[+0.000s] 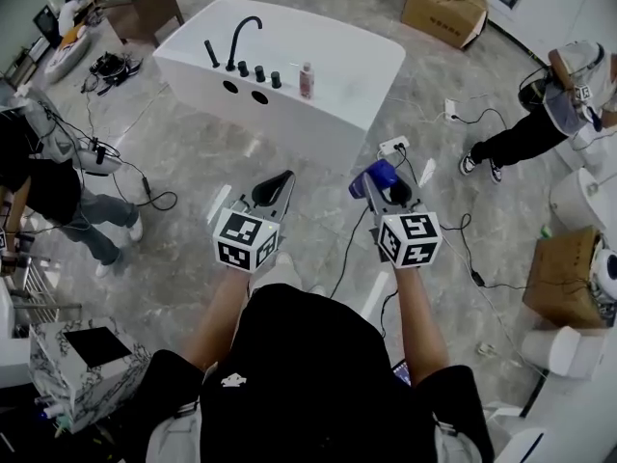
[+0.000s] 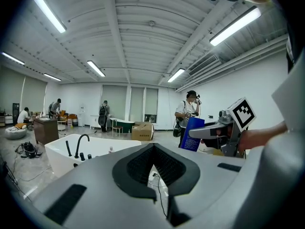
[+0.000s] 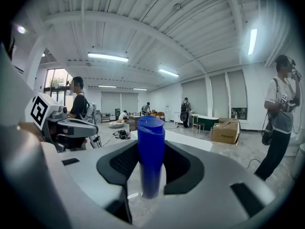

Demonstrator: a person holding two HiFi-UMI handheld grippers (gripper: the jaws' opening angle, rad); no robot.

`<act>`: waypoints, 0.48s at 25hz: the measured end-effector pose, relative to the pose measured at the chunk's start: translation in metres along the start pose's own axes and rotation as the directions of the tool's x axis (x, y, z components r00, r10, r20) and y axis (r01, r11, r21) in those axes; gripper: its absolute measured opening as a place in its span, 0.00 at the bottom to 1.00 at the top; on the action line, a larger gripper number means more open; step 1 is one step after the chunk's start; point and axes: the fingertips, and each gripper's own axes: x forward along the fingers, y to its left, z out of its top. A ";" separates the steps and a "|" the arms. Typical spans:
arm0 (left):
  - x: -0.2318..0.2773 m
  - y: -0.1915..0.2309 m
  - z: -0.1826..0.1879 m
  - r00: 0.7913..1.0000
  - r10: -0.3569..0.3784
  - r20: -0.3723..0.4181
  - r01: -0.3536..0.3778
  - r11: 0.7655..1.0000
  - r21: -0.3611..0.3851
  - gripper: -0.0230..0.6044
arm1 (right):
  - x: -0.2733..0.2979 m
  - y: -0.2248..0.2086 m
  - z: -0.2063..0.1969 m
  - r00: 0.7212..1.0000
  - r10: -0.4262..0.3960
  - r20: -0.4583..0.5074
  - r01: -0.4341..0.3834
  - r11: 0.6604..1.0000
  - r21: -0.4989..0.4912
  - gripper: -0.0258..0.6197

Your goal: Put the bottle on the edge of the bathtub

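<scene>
Standing upright in the right tool (image 3: 151, 151): tall, opaque blue bottle (image 3: 151, 137).

Test lab hall, loose bathtub (image 1: 289, 123), cardboard boxes (image 1: 445, 13)

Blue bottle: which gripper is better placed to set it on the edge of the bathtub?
Right. The right gripper already holds the blue bottle upright, while the left gripper is empty. The bathtub stands ahead of both.

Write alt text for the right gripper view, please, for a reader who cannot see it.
The right gripper holds an upright blue bottle between its jaws. Behind it stands a white bathtub in a large room with several people.
</scene>
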 end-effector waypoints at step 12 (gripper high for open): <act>0.032 0.028 -0.001 1.000 -0.005 -0.024 0.005 1.000 0.006 0.06 | 0.042 -0.014 0.003 1.000 0.017 -0.011 -0.017 1.000 0.003 0.29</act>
